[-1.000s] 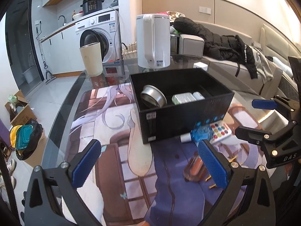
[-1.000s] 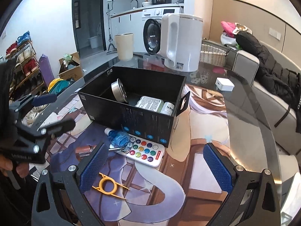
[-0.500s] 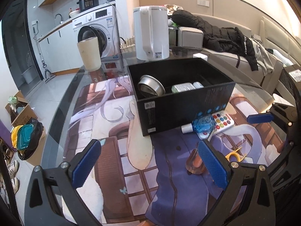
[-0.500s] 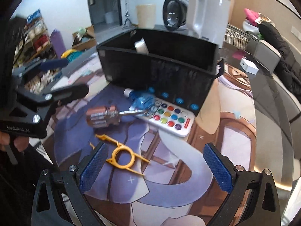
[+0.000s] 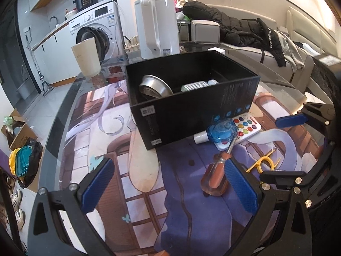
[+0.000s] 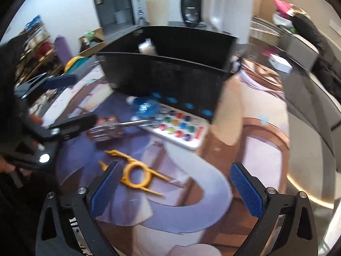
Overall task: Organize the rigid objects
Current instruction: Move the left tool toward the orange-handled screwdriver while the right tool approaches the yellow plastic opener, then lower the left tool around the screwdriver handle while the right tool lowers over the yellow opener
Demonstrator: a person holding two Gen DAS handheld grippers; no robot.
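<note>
Black storage box [image 5: 191,106] sits on the desk [image 5: 89,128], holding a steel bowl [image 5: 155,87]. Before it lie a remote [image 6: 179,128], blue bottle [image 5: 219,131], screwdriver [image 5: 217,177] and yellow clip [image 6: 136,172]. Left gripper [image 5: 168,187] and right gripper [image 6: 177,189] hover released.

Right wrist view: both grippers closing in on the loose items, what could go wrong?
The yellow plastic clip lies flat, so the open right gripper may skate over it. The orange-handled screwdriver has its tip on the white colour-button remote; the open left gripper lifting it may drag that.
</note>
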